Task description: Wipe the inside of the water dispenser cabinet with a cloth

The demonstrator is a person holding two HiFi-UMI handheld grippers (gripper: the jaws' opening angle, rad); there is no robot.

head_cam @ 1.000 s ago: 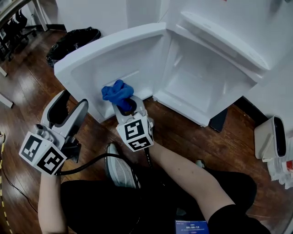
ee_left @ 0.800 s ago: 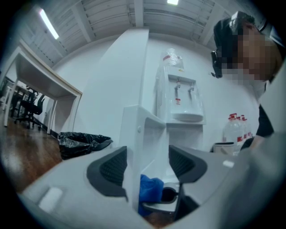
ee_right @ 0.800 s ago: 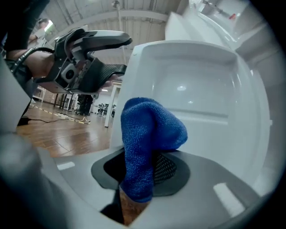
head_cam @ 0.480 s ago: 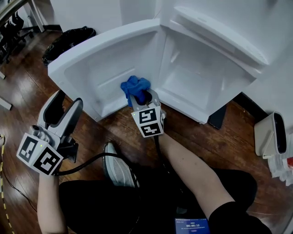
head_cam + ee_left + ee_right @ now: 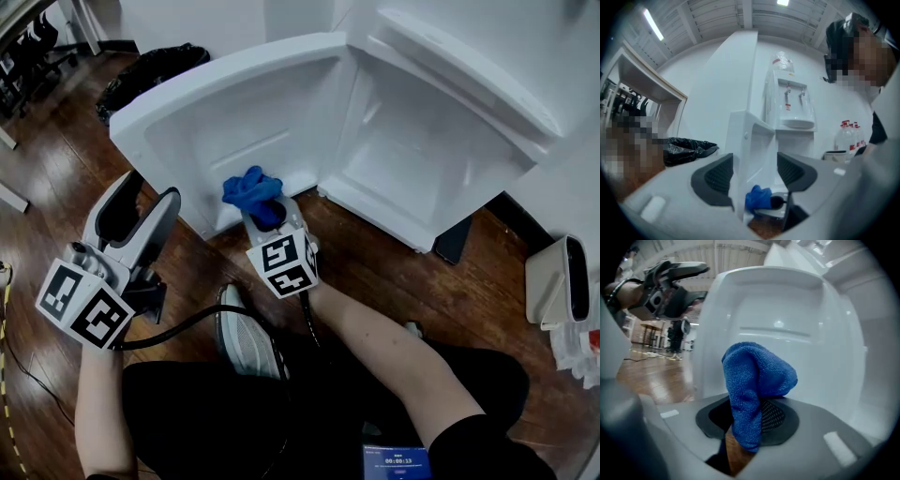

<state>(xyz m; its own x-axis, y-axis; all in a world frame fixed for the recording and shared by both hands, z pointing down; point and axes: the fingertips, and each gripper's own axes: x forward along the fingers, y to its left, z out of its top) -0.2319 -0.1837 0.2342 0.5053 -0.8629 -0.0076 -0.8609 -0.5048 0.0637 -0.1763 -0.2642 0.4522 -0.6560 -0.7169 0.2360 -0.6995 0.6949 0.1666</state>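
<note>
between the right hand-held gripper's jaws sits the blue cloth.

My right gripper covers the lower end of the cloth, so I cannot tell how much of it sits between the jaws. The cabinet runs off the top edge of the head view. The bottles beyond my left gripper are too small to read.
</note>
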